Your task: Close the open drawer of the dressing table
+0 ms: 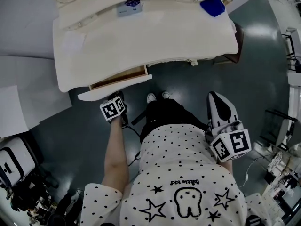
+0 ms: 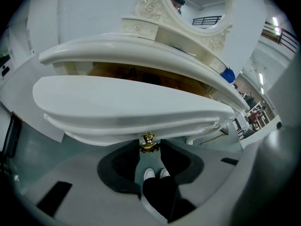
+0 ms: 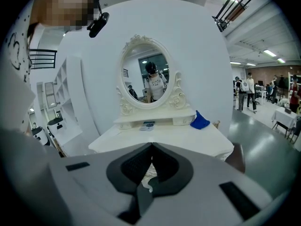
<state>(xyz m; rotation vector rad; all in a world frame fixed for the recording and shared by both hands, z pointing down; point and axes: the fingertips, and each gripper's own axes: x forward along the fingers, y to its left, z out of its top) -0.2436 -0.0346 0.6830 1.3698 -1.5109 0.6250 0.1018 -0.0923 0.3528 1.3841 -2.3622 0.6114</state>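
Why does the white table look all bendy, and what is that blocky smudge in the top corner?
Left gripper view: the wide-angle lens bows the drawer front into a curve and darkens the corners, though the gold knob stays sharp. Right gripper view: the blocky patch at the top left was added afterwards to hide a face. Head view: light glares off the floor.

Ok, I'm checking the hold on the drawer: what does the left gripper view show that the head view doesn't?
Only the left gripper view shows the left tool with its jaws closed on the brass knob under the drawer front, and the oval mirror above.

Only the head view shows the wooden inside of the drawer from above, and the right tool beside the person's hip, away from the table.

Both show the white tabletop, the pulled-out drawer front, the blue cloth and the person's white shoes.
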